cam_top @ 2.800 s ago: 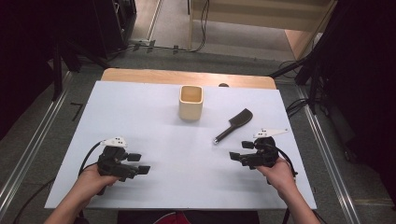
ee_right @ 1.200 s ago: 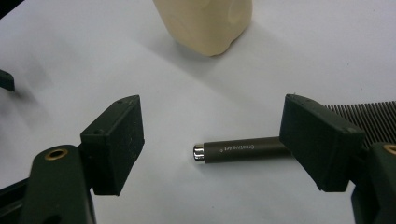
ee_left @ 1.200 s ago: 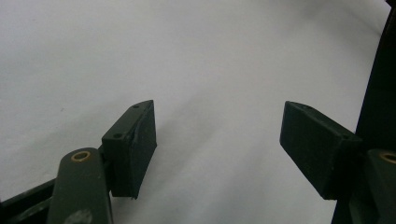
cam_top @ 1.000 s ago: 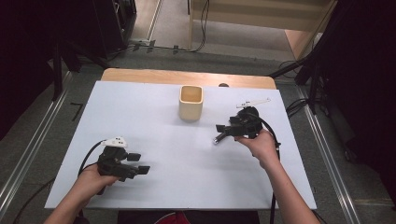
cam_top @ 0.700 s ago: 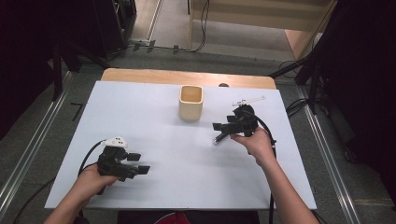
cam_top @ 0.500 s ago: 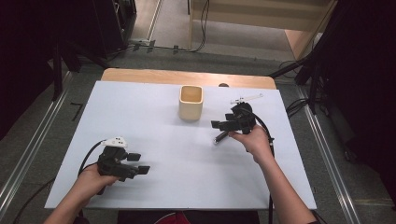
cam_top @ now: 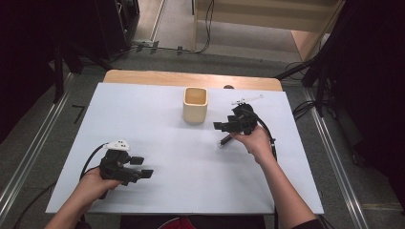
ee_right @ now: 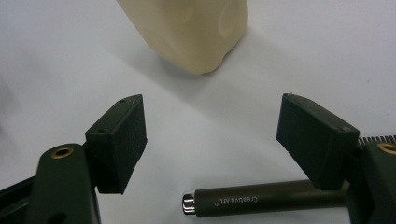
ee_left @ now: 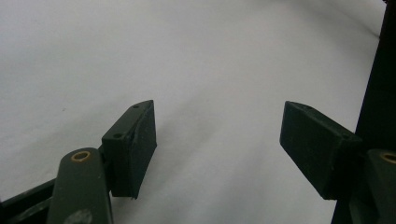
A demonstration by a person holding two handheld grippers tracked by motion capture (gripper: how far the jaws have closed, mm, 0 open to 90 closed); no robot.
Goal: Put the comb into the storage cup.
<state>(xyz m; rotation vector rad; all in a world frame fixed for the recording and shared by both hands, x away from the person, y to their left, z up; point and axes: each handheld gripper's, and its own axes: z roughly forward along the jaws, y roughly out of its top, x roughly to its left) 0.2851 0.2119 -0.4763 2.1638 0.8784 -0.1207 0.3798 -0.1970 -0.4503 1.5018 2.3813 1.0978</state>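
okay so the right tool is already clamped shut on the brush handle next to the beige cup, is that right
Not quite. In the right gripper view the right tool is open, its jaws wide apart over the brush handle, which lies on the table, not yet gripped. The beige cup does stand close beyond it.

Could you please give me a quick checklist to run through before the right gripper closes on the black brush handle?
1. Right gripper open: ok, jaws stand wide apart.
2. Brush handle between the jaws: not ok, it lies low, beneath the right-hand jaw and crosswise.
3. Handle free of the beige cup: ok, bare sheet lies between them.
4. Cup upright: ok in the high view.
5. Left gripper out of the way: ok, open over the white sheet.
6. Bristle end unobstructed: cannot tell, it is hidden.
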